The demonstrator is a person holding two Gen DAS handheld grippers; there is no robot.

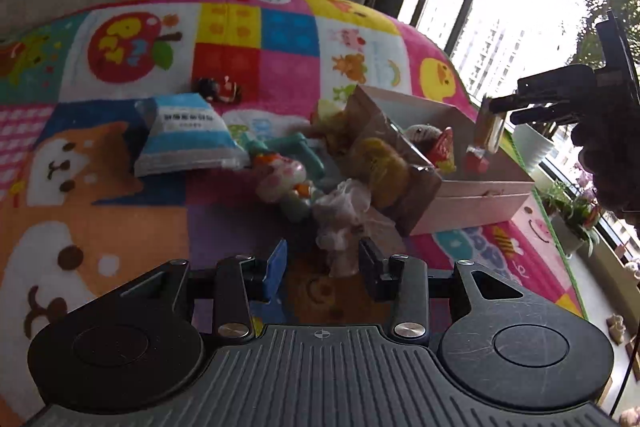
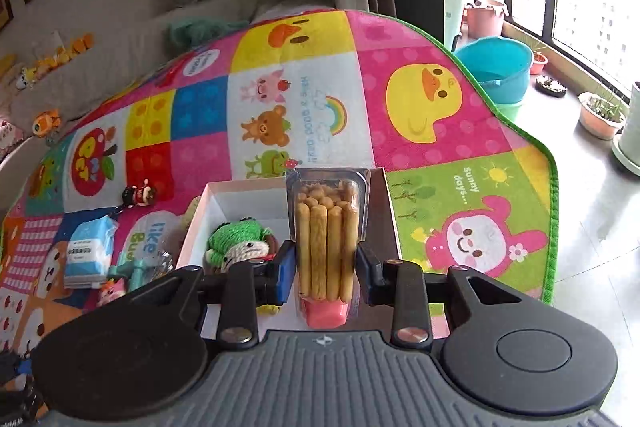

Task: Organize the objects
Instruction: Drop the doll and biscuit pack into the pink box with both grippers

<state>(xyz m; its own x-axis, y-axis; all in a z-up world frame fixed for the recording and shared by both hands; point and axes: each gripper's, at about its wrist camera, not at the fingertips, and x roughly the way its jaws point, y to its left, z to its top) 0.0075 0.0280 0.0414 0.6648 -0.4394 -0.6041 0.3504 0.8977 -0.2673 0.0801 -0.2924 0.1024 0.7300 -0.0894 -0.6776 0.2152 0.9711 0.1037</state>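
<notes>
A clear pack of biscuit sticks [image 2: 326, 247] with a pink base is seen between the right gripper [image 2: 325, 269] pads, over the white box [image 2: 390, 211] on the play mat [image 2: 420, 155]; whether the pads press it cannot be told. A green crocheted frog [image 2: 234, 247] lies inside. The left gripper [image 1: 323, 263] is spread and empty (low over the mat), just near a pale plush toy [image 1: 342, 223]. A blue tissue pack [image 1: 188, 135] lies far left.
</notes>
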